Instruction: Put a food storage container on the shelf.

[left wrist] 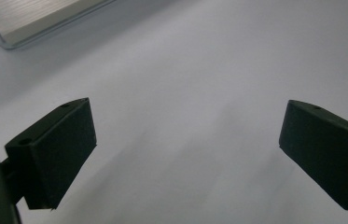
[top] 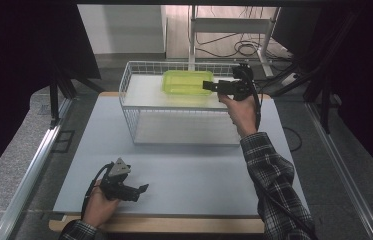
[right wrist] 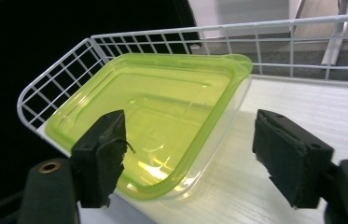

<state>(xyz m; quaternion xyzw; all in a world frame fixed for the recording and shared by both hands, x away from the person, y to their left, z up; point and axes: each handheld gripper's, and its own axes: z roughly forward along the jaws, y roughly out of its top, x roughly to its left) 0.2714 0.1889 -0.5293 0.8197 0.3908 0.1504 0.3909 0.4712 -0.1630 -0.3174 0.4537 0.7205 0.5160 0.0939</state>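
Observation:
A translucent lime-green plastic container (top: pixel 186 81) (right wrist: pixel 153 116) lies empty and without a lid in the far part of a white wire basket (top: pixel 129 82) (right wrist: pixel 55 74). My right gripper (top: pixel 208 86) (right wrist: pixel 190 140) reaches into the basket from the right and stands open. One pad hangs over the container's inside and the other outside its near corner, neither pressing on it. My left gripper (top: pixel 144 189) (left wrist: pixel 185 140) rests low over the pale blue mat (top: pixel 199 170) near the front left, open with nothing between its pads.
The basket stands at the back middle of the mat, its white floor (right wrist: pixel 311 121) bare to the right of the container. A metal rail (top: pixel 34 165) runs along the table's left side, and a desk frame with cables (top: pixel 239 47) stands behind.

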